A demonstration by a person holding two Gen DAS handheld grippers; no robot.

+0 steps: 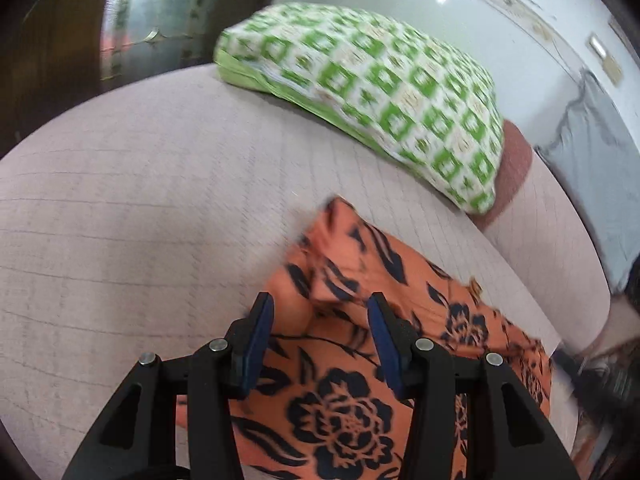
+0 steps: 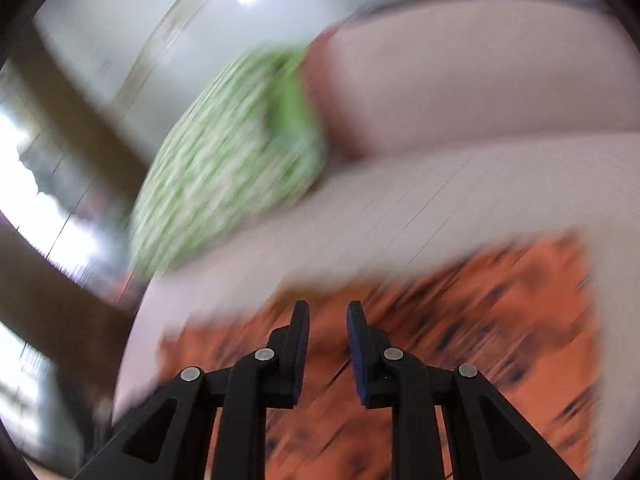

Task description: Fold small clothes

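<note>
Jaws on both your left gripper (image 1: 320,312) and right gripper (image 2: 328,316) stand parted and empty over the orange floral garment (image 1: 348,392), soft, limp cloth lying on the bed (image 1: 140,220) near a green pillow (image 1: 360,92), so pinch an edge.

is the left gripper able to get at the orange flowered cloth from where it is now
Probably yes. The left gripper is open right over the orange flowered cloth, which lies on the pale bed cover, and nothing sits between them. The green pillow lies well beyond.
</note>
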